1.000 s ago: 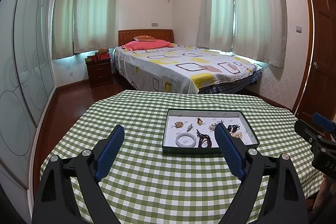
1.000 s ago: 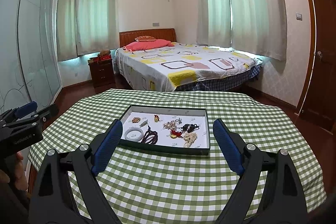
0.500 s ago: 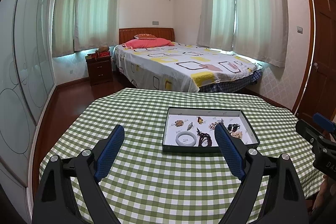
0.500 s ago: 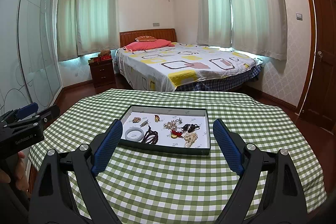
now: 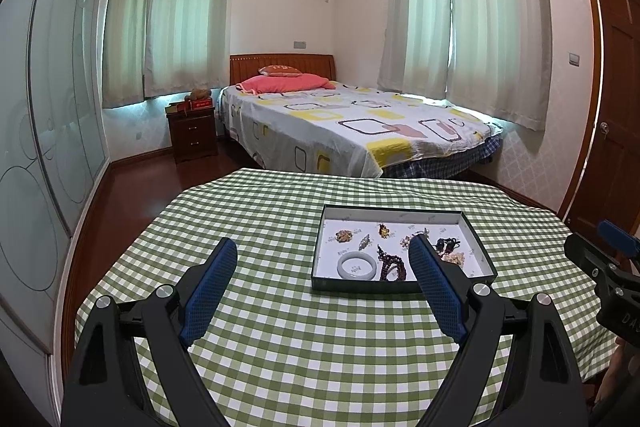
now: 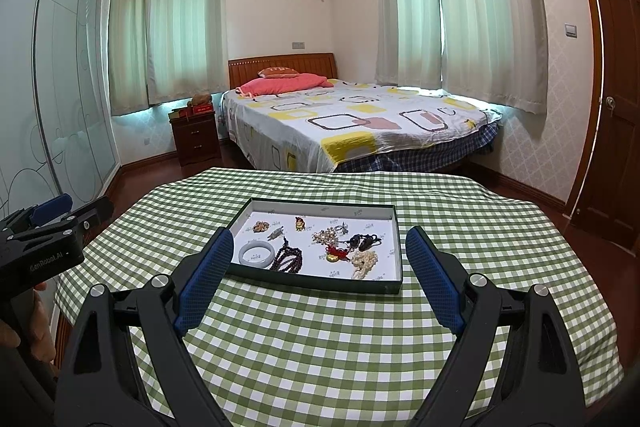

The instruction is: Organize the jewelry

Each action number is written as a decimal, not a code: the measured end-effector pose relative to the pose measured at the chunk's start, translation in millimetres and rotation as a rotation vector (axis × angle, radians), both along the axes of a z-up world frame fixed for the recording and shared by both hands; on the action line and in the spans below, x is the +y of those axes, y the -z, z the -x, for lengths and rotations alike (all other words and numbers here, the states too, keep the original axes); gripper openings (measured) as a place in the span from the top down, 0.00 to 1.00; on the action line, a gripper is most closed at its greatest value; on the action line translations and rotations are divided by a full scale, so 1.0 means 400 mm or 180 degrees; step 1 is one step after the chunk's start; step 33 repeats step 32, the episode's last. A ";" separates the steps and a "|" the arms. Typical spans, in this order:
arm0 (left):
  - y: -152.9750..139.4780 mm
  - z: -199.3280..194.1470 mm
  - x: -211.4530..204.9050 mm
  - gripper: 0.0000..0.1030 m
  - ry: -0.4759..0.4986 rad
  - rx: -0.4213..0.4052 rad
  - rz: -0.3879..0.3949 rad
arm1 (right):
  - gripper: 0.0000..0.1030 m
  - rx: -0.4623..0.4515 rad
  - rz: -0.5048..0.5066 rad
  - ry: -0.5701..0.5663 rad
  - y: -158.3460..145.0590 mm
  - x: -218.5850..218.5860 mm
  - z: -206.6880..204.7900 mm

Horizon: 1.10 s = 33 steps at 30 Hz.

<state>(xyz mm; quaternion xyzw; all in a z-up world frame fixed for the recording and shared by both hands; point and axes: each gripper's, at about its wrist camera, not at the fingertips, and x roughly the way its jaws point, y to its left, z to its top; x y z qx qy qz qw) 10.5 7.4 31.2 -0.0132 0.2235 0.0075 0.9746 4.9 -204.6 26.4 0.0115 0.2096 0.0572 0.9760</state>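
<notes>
A dark-rimmed tray (image 5: 400, 285) with a white floor sits on the green checked table; it also shows in the right wrist view (image 6: 316, 279). In it lie a pale jade bangle (image 6: 256, 254), a dark bead string (image 6: 289, 259), a pearl cluster (image 6: 330, 235), a red and gold charm (image 6: 335, 254) and several small brooches. The bangle (image 5: 357, 265) and beads (image 5: 392, 262) also show in the left wrist view. My left gripper (image 5: 322, 259) is open and empty, left of the tray. My right gripper (image 6: 318, 251) is open and empty, held in front of the tray.
The round table (image 6: 320, 347) has a green checked cloth hanging over its edges. A bed (image 6: 352, 123) stands behind it, a nightstand (image 6: 196, 137) at back left, a wardrobe (image 5: 48, 131) on the left, a door (image 6: 616, 99) on the right.
Both views have tilted upward a little, so the table and tray sit lower in frame. Both grippers stay open and empty.
</notes>
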 end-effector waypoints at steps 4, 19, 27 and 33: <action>0.000 -0.001 -0.001 0.18 0.0007 0.0001 0.0001 | 0.17 0.0007 0.0002 -0.0004 0.004 0.004 0.000; 0.014 -0.016 0.000 0.18 0.0026 0.0067 0.0054 | 0.17 0.0040 -0.0002 -0.0011 0.019 0.011 0.001; 0.055 -0.061 0.013 0.18 -0.0086 0.0170 -0.0073 | 0.17 0.0124 -0.0030 -0.0005 0.042 0.000 -0.020; 0.120 -0.144 0.050 0.18 -0.0203 0.0462 -0.0082 | 0.17 0.0239 -0.0031 0.0095 0.083 -0.033 -0.070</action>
